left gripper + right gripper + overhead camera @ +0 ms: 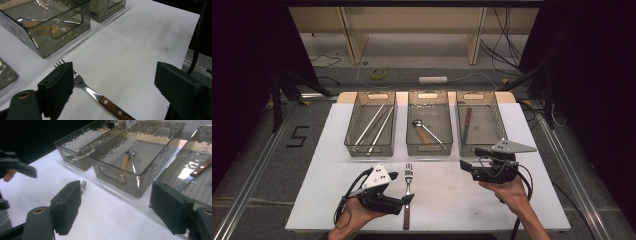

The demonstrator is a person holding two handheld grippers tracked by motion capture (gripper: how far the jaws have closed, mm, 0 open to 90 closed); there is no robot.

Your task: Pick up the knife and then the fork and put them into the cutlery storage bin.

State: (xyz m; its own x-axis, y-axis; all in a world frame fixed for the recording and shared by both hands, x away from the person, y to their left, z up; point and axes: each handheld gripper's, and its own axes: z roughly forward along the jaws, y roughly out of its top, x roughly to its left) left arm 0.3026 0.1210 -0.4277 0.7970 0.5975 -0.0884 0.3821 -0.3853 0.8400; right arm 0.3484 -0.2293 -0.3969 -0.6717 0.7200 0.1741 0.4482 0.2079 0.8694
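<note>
- My left gripper [113, 82], nearest the lens, hangs released, black jaws straddling the wooden-handled steel fork [100, 96] flat on the white table [130, 50], placed for pickup.
- My right gripper [115, 210] gapes empty beside the smoky clear plastic bins [429, 131] sorting cutlery.

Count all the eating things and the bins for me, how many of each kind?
Clear bins: 3 (left, middle, right)
Chopsticks: cannot tell how many, several in the left bin
Spoon: 1, middle bin
Knife: 1, right bin
Fork: 1, on the table
Total without chopsticks: 6
</note>
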